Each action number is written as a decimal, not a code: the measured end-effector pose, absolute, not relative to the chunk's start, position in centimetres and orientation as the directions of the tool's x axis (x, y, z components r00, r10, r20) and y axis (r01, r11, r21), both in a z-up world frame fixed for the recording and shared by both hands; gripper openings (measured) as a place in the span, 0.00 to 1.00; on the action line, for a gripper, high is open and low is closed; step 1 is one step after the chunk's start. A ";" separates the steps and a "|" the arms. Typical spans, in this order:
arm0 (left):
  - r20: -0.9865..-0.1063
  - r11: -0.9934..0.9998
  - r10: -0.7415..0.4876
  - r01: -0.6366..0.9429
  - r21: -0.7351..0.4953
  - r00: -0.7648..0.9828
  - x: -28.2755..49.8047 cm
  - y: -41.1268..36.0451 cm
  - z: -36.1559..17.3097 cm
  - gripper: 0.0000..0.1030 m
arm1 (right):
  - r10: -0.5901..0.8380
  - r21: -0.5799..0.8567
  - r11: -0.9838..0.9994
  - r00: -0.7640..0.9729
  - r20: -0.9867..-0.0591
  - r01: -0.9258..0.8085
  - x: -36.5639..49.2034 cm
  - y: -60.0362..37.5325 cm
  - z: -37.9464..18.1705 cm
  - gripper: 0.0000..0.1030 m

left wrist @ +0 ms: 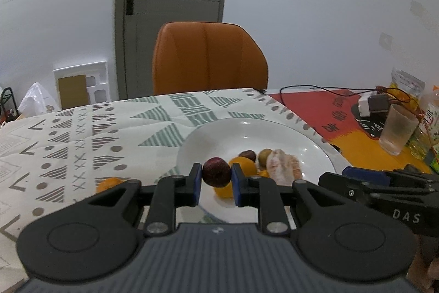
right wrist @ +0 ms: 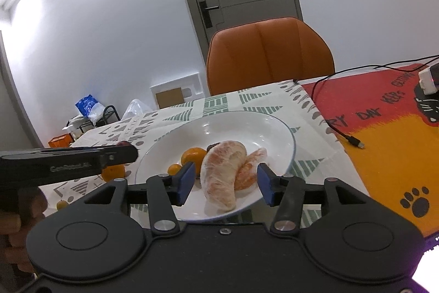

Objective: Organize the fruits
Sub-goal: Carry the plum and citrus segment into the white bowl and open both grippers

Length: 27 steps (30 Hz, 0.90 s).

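progress: roughly midway, my guess; the white plate [right wrist: 274, 125] already carries an orange [right wrist: 192, 155], a small yellow fruit [right wrist: 173, 168], two peeled pomelo segments [right wrist: 222, 175] and a couple of small dark and green fruits at the back [left wrist: 264, 155]
left to do: an orange on the cloth [right wrist: 114, 172] just outside the plate's near-left edge, a tiny yellow fruit [right wrist: 61, 203] nearer the camera, plus the plum now being carried
left gripper [left wrist: 216, 177]: blue pads clamped on a dark red plum [left wrist: 216, 171], plum sits right between the tips, nothing else touched
plum place: in the air at the plate's near edge, plate fruits straight ahead beyond the tips (not yet set down)
right gripper [right wrist: 225, 181]: jaws apart, about half spread, pads not pressing on anything
between right jaws: the larger pomelo segment lies in the gap, clear space on both sides; smaller segment [right wrist: 251, 169] lies close to the right pad, contact unclear
right holds: nothing, as far as I can see
other arm in view: left gripper body crosses left of the right jaws, just beside the plate rim
next, my guess: drop plum onto bare plate ahead of the left tips, then fetch the loose orange
risk: round plum may roll on the shallow plate
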State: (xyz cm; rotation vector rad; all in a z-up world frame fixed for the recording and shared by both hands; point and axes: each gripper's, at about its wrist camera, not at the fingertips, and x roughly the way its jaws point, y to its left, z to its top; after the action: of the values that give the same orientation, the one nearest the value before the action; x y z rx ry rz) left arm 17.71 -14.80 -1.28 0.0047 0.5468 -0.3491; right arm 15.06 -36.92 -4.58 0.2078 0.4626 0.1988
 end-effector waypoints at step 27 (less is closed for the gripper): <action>-0.554 0.941 -0.302 0.336 -0.043 0.776 18.4 -17.0 -2.1 0.36 | 0.170 0.143 0.982 0.924 -0.343 -0.127 13.5 -40.8 -4.5 1.00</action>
State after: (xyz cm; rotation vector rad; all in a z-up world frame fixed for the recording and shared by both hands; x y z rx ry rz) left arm 18.43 -17.03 -2.09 0.0592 0.5890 -0.3456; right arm 13.48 -40.79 -4.52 0.1189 0.3616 0.1526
